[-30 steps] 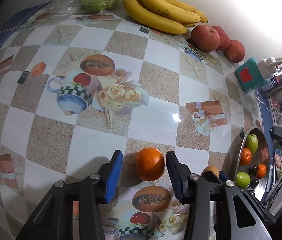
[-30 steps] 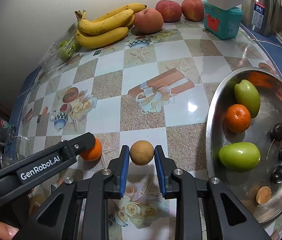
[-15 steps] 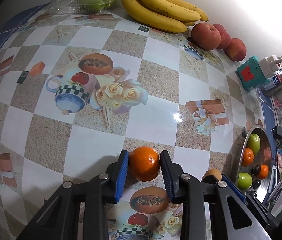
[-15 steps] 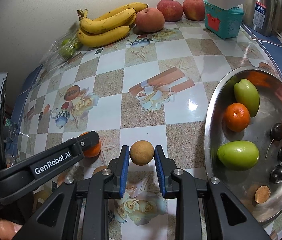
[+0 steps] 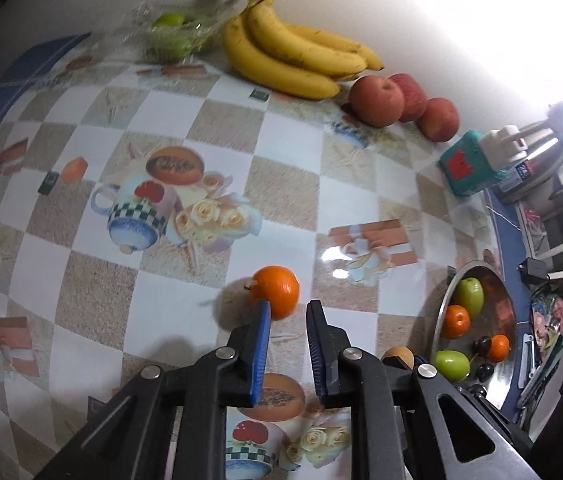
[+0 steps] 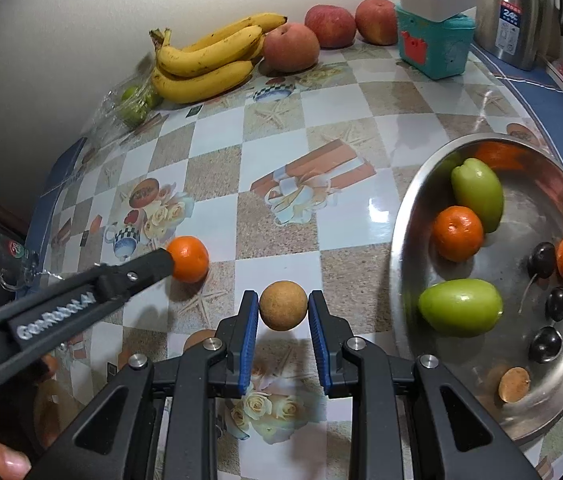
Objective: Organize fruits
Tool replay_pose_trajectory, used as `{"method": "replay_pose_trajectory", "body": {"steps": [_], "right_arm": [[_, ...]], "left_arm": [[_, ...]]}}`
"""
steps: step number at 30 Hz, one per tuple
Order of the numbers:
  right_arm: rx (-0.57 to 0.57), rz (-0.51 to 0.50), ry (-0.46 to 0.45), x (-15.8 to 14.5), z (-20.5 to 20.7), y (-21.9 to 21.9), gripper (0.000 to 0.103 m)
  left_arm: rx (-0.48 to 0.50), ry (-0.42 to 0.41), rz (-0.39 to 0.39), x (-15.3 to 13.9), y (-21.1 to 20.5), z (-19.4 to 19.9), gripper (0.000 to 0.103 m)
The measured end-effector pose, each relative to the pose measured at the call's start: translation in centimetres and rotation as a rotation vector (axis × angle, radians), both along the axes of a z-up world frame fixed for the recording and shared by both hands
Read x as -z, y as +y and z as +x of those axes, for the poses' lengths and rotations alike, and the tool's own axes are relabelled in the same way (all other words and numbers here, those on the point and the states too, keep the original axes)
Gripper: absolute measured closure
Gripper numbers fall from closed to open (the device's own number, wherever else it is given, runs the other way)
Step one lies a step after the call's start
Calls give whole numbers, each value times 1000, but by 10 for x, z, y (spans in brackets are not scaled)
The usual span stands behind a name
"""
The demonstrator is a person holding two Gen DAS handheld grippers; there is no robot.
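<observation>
A checkered, picture-printed counter (image 6: pixel 217 216) runs to a pale wall, where bananas (image 6: pixel 205 64) and apples (image 6: pixel 291 52) line the far edge. Your steel bowl (image 6: pixel 405 280) sits at the right edge, already holding fruit. Your right hand-held gripper (image 6: pixel 283 308) pinches a brown fruit (image 6: pixel 282 305) just left of the bowl, so it is nearer. Your left hand-held gripper (image 5: pixel 287 312) has pressed nearly together, yet the orange (image 5: pixel 275 296) sits at its very tips, barely caught by the left pad.
</observation>
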State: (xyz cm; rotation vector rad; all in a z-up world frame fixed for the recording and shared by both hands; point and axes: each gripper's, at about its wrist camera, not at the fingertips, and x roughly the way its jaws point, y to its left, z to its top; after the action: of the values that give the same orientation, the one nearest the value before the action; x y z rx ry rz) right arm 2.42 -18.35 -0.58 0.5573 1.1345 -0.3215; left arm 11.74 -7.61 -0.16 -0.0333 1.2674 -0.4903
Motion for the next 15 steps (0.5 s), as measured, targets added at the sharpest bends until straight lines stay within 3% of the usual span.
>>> {"method": "replay_pose_trajectory", "body": {"steps": [8,9,10,11,15], "right_arm": [[24,-2,-1,-3,-12,-12,76],[29,2,-4,-3,-14,-14,77],[32,4,-5,-4,-14,-15,77],[36,6,-7,-4,-15,-17,76],[45,11,-5,-3,-17,-22,76]], "left_arm": [[-19,-10,16,6,1,6,78],[-24,-16,15,6,2,8,68],[-25,-21,14,7,2,8,46],[-20,-25,6,7,1,9,33],[6,-41,6,12,-9,9,33]]}}
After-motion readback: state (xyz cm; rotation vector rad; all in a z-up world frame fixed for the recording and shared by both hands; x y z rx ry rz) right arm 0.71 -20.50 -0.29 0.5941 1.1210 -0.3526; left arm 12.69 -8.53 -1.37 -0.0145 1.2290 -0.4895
